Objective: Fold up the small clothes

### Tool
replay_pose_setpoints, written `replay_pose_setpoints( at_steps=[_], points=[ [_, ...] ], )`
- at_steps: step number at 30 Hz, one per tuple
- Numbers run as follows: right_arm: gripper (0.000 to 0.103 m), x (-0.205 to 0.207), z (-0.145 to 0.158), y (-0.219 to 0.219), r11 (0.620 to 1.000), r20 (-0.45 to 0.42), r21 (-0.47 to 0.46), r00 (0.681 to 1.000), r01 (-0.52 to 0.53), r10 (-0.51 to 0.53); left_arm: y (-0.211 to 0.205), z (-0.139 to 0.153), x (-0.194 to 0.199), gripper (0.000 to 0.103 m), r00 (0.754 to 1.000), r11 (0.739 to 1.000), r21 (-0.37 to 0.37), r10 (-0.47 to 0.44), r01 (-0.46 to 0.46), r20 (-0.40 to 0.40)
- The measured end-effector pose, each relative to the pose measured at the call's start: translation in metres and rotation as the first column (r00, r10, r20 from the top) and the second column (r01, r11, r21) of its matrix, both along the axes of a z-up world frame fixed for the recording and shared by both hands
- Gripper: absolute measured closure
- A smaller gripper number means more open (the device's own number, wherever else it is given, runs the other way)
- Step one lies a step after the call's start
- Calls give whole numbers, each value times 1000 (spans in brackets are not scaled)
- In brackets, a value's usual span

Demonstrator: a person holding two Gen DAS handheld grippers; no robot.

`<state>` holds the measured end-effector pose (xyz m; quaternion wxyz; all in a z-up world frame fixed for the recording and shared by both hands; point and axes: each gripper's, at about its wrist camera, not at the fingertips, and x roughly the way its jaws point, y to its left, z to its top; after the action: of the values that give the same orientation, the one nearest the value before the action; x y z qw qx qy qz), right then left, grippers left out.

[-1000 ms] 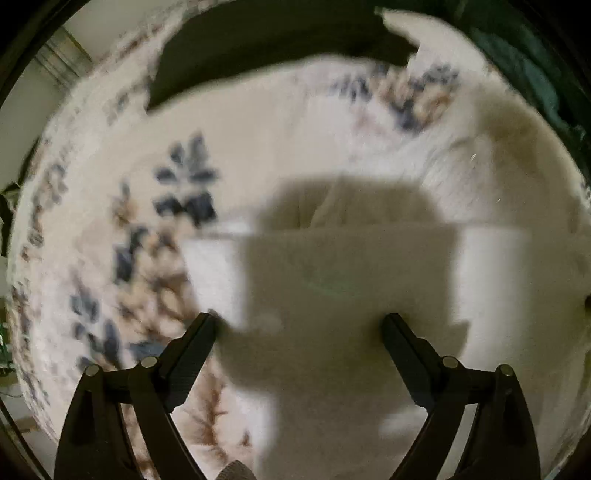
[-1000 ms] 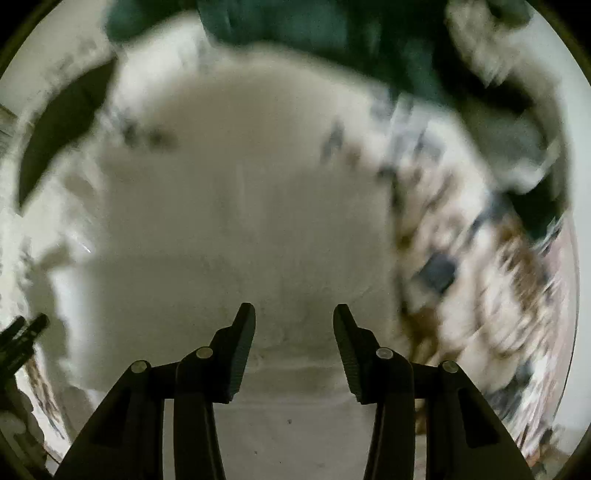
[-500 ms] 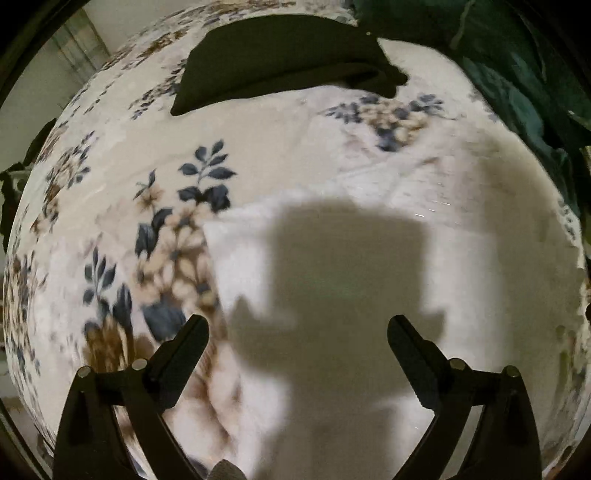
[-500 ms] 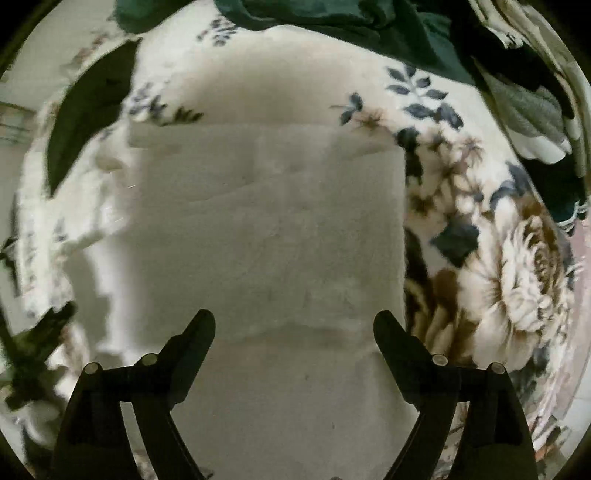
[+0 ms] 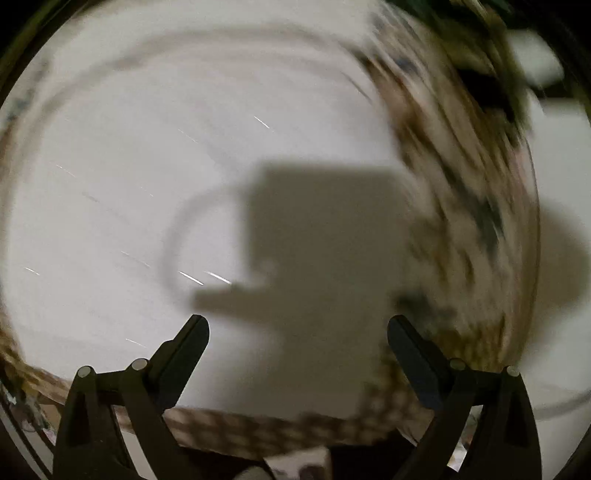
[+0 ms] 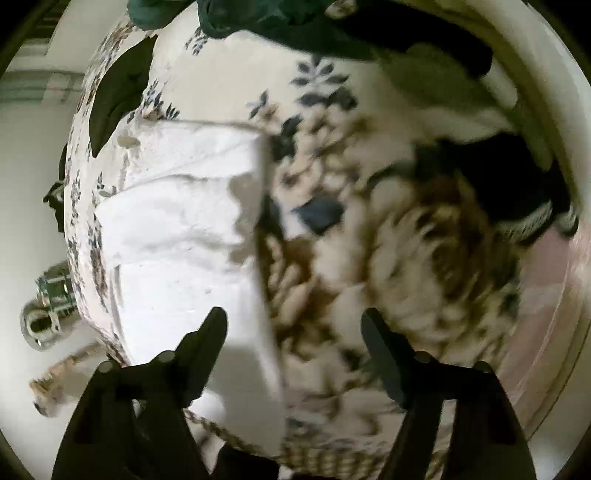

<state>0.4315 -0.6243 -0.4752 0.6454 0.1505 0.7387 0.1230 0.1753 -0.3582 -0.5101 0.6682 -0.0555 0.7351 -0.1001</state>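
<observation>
The white folded cloth, a soft fleecy rectangle, lay flat on the cream blanket printed with blue and brown flowers, its right edge running straight down the middle of the right wrist view. The right gripper hung above that edge with its jaws apart and closing; its left finger was over the cloth's lower corner and its right finger over the floral print, neither pad pressing on anything. A flat black piece of fabric lay on the blanket beyond the white cloth's far left corner, and a pile of dark green and black clothes sat along the blanket's far edge.

The left wrist view was badly smeared. The left gripper stood wide open with nothing between its fingers, over a pale blurred surface that I could not identify, where its own shadow fell. The floral blanket streaked down the right side.
</observation>
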Motion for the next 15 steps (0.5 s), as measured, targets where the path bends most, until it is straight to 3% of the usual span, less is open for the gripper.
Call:
replay_pose_setpoints(
  at_steps=[6, 7, 9, 10, 11, 14, 15],
  points=[
    [31, 55, -49, 5, 992, 3, 129, 1000, -10, 10, -67, -34, -21, 5, 995, 995, 21, -100, 101, -15],
    [31, 67, -60, 9, 988, -1, 152, 1000, 8, -8, -70, -39, -20, 10, 994, 994, 31, -105, 105, -10],
    [31, 87, -81, 16, 977, -19, 209, 999, 48, -45, -73, -44, -18, 36, 993, 991, 72, -115, 113, 14],
    [31, 93, -88, 19, 971, -31, 230, 998, 62, -57, -74, -45, -17, 68, 991, 987, 101, -126, 121, 36],
    [31, 100, -98, 23, 966, -48, 246, 996, 79, -70, -74, -44, -17, 91, 989, 984, 122, -139, 131, 55],
    [35, 112, -116, 37, 948, -58, 302, 995, 101, -87, -67, -37, -14, 96, 985, 986, 102, -142, 132, 94],
    [56, 114, -117, 42, 949, -46, 303, 996, 91, -81, -63, -33, -13, 96, 985, 987, 93, -138, 128, 106]
  ],
)
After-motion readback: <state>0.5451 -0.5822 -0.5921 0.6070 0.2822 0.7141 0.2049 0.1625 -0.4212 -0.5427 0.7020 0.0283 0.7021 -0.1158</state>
